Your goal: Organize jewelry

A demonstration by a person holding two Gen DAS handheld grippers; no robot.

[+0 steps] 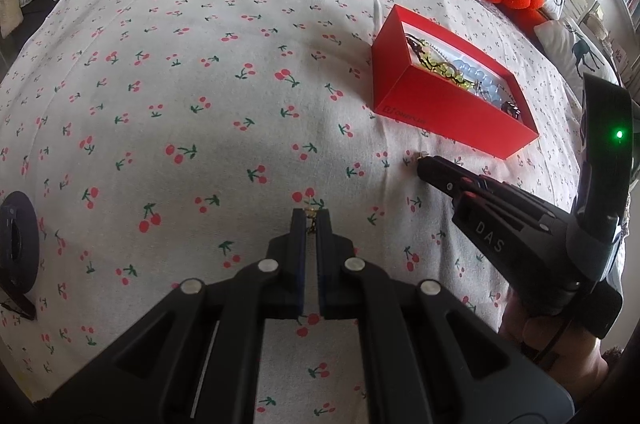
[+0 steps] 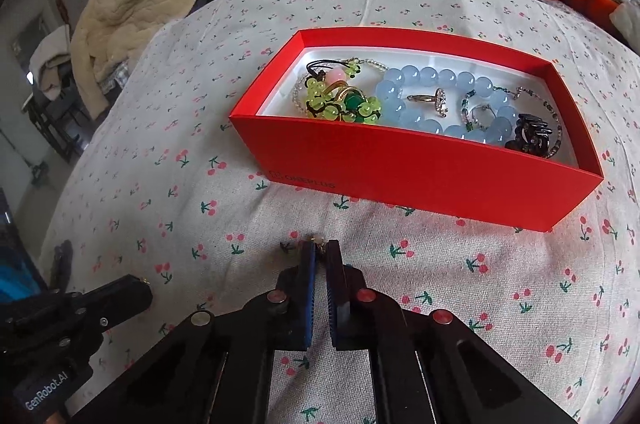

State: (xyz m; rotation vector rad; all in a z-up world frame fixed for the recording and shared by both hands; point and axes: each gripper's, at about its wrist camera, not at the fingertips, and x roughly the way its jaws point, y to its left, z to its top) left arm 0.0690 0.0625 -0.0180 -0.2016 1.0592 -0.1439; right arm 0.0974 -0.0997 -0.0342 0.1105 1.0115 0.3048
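- The right gripper (image 2: 319, 248) had its jaws drawn together on a small gold piece (image 2: 316, 239) at the very tips, low on the cherry-print sheet (image 2: 160, 159); the pinch looked shallow, with only a sliver of metal showing past the pads.
- The left gripper (image 1: 311, 214) was likewise closed, with a second gold piece (image 1: 310, 212) caught between its tips; what either item was could not be told, both being too small.
- The red box (image 2: 400, 167) lay just beyond the right gripper, open-topped, already holding a blue bead bracelet (image 2: 440, 83), a green bead cluster (image 2: 340, 99), a ring (image 2: 430, 99) and a dark clip (image 2: 528, 133).
- To do the step well, the right hand would probably need to lift straight up first, keeping the sheet from snagging, then clear the box's near wall before letting go over a bare patch of the white floor.
- With so slight a hold, a slow carry seemed wise; a jolt might shake the piece loose onto the busy print, where it would be hard to find.
- The right view showed the box's contents plainly and the left gripper's tip at lower left.
- The left view showed the right gripper from the side, its tip pressed to the sheet near the box's corner, and a hand (image 1: 556, 340) behind it; the box's interior was mostly hidden there.
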